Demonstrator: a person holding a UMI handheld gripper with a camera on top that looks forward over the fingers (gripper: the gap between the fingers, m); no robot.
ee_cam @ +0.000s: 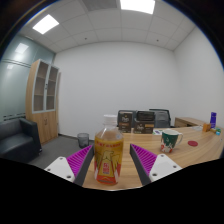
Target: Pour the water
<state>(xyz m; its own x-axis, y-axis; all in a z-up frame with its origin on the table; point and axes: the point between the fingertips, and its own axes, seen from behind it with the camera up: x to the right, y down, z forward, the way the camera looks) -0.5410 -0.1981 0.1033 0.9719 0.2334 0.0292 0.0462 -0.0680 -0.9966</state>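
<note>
A clear plastic bottle [108, 152] with a white cap, amber liquid and a yellow-red label stands upright between my fingers. My gripper [110, 150] is shut on the bottle; both magenta pads [82, 159] press against its sides at label height. The bottle's base is hidden below the fingers. Beneath it lies the wooden table [190, 152]. A green and white cup [170, 140] stands on the table beyond my right finger, apart from the bottle.
A small blue bottle [211, 121] and other items sit at the table's far right end. Dark office chairs [143, 120] stand behind the table. A wooden cabinet [43, 97], a black sofa [18, 139] and a bin [83, 139] lie off to the left.
</note>
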